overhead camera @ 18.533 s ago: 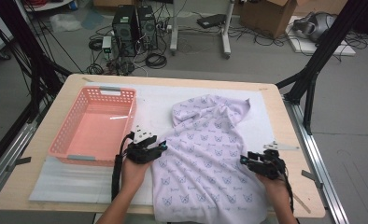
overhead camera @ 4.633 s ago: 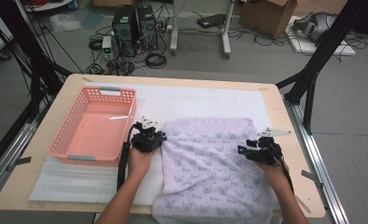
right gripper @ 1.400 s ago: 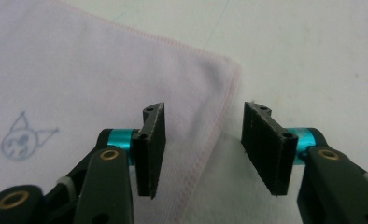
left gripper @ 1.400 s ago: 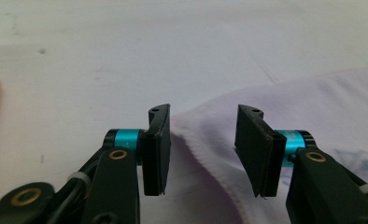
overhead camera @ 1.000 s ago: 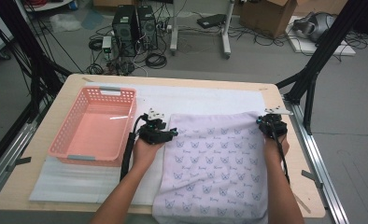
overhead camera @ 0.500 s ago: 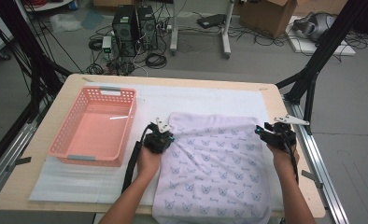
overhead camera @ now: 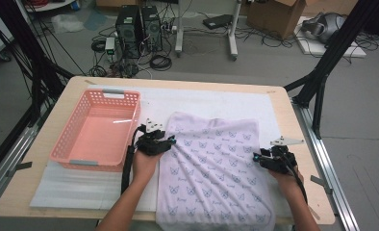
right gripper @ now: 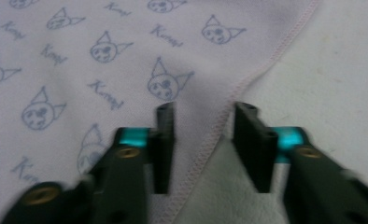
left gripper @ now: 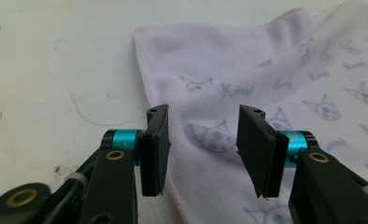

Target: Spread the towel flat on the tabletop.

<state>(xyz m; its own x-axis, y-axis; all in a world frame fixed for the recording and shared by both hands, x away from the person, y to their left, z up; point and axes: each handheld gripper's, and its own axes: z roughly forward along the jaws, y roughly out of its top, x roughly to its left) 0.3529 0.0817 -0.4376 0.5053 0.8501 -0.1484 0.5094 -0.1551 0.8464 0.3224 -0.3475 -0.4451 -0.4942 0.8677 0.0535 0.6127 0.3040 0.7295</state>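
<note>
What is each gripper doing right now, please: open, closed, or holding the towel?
Left gripper: jaws open and just opening, towel edge between them, not pinched.
Right gripper: open, astride the towel's hem, holding nothing.

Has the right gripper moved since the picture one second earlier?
Yes. The right gripper has come back toward the person along the lilac printed towel's right edge, away from the wooden table's far side.
</note>
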